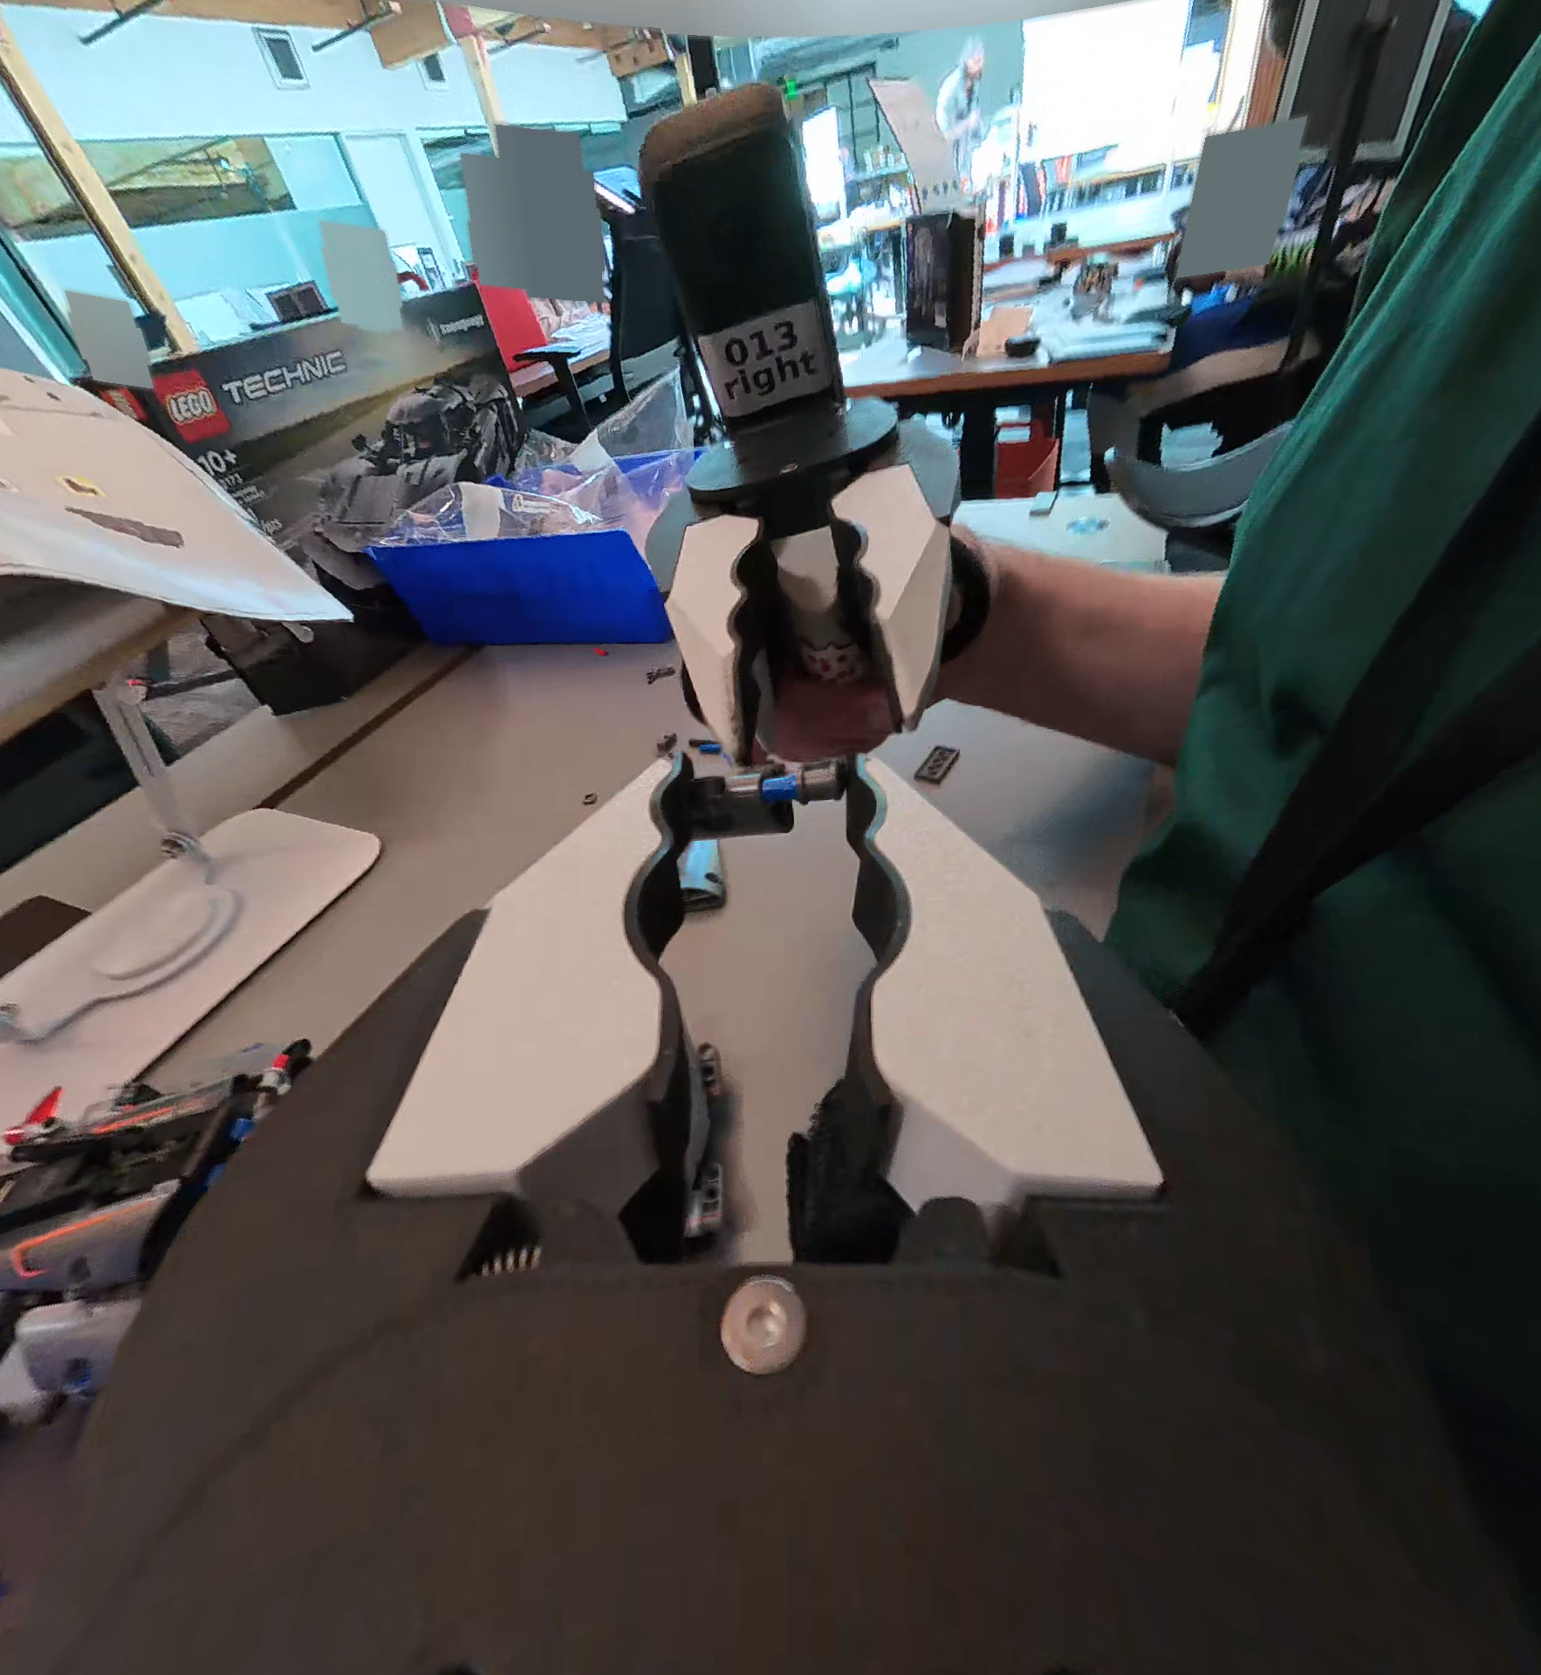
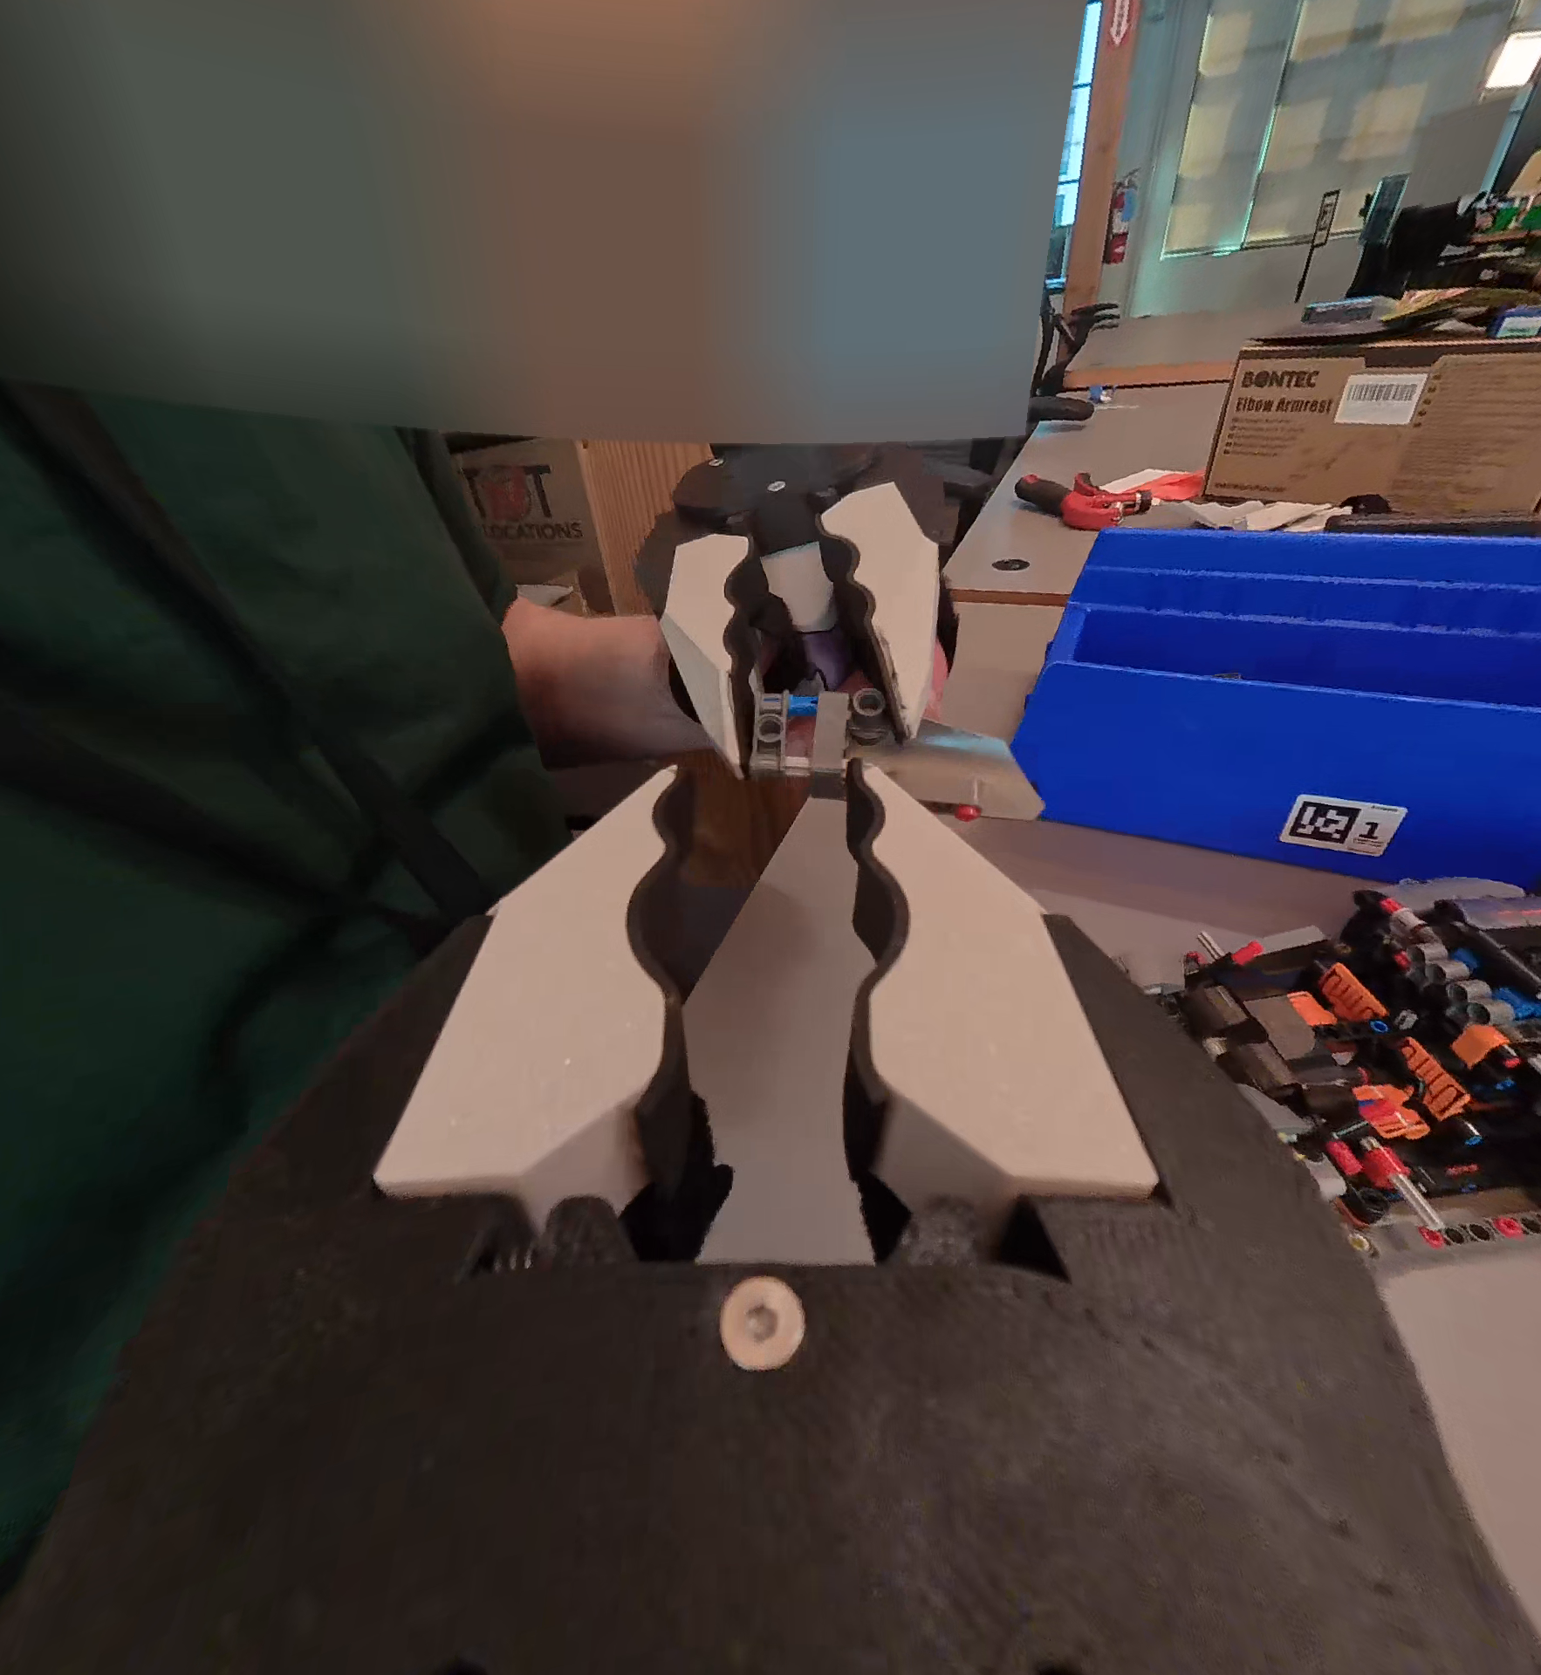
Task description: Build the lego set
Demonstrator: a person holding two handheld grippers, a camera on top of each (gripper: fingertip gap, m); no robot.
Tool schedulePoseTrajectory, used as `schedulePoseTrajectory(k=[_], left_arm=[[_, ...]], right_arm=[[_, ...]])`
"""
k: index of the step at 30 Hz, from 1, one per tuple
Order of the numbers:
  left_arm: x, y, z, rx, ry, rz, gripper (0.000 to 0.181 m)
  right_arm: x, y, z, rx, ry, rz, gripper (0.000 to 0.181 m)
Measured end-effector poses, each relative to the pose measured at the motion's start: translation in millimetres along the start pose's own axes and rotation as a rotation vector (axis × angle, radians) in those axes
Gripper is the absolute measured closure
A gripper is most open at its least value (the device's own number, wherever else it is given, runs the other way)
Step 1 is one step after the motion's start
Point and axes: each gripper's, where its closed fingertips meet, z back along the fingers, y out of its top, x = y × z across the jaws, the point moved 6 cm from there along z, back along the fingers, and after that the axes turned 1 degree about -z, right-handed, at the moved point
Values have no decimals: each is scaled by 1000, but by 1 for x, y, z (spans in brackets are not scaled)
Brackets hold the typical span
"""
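My left gripper [image 1: 765, 781] is shut on a small grey and black lego assembly [image 1: 762, 793] with a blue pin, held above the table. A grey panel of it hangs below the fingers [image 1: 703, 875]. In the right wrist view the left gripper [image 2: 817, 752] faces me, holding the assembly [image 2: 808, 730], with the grey panel [image 2: 962, 770] sticking out to the right. My right gripper [image 2: 762, 779] is open, its tips right at the assembly, and one fingertip [image 2: 856, 789] touches a grey beam. It also shows in the left wrist view [image 1: 821, 739], pointing down at the assembly.
A partly built black, orange and red model [image 2: 1429, 1042] lies on the table, also seen in the left wrist view [image 1: 114, 1151]. A blue bin [image 2: 1293, 689] stands behind. An instruction booklet on a stand [image 1: 114, 508], the set's box [image 1: 323, 408] and a loose black part [image 1: 935, 761] are nearby. A person in a green shirt [image 1: 1429, 634] stands close. Left and right tips are no more than a few centimetres apart.
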Motion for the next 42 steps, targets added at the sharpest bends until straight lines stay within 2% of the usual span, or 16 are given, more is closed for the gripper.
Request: schedulePoseTrajectory(k=[4, 6, 12, 19, 22, 29, 31, 32, 33, 37, 42], left_arm=[[3, 3, -7, -80, 15, -124, 149], [3, 4, -8, -94, 20, -140, 149], [4, 5, -10, -99, 4, -139, 150], [6, 8, -15, -173, -61, -178, 149], [4, 9, -15, -213, -81, -197, 149], [0, 7, -19, -310, -72, -264, 149], [0, 7, -20, -303, -78, -242, 149], [-2, 6, -21, -301, -68, -233, 149], [-3, 5, -22, -294, -65, -214, 149], [-3, 5, -24, -234, -90, -121, 149], [-1, 4, -25, -179, -117, -41, 149]], right_arm=[[0, 5, -3, 17, -25, -14, 154], [1, 1, -4, 7, -44, 2, 157], [-1, -2, -1, -18, -62, 41, 153], [1, -5, 3, 30, -24, 3, 169], [3, -7, 2, 38, -34, -16, 165], [3, -6, 2, -55, -168, -6, 157], [2, -6, 5, -50, -184, -11, 154], [1, -8, 7, -52, -186, 2, 144], [0, -10, 9, -50, -189, 7, 142], [-5, -19, 7, -73, -234, 68, 145], [-9, -17, 7, -10, -253, 110, 153]])
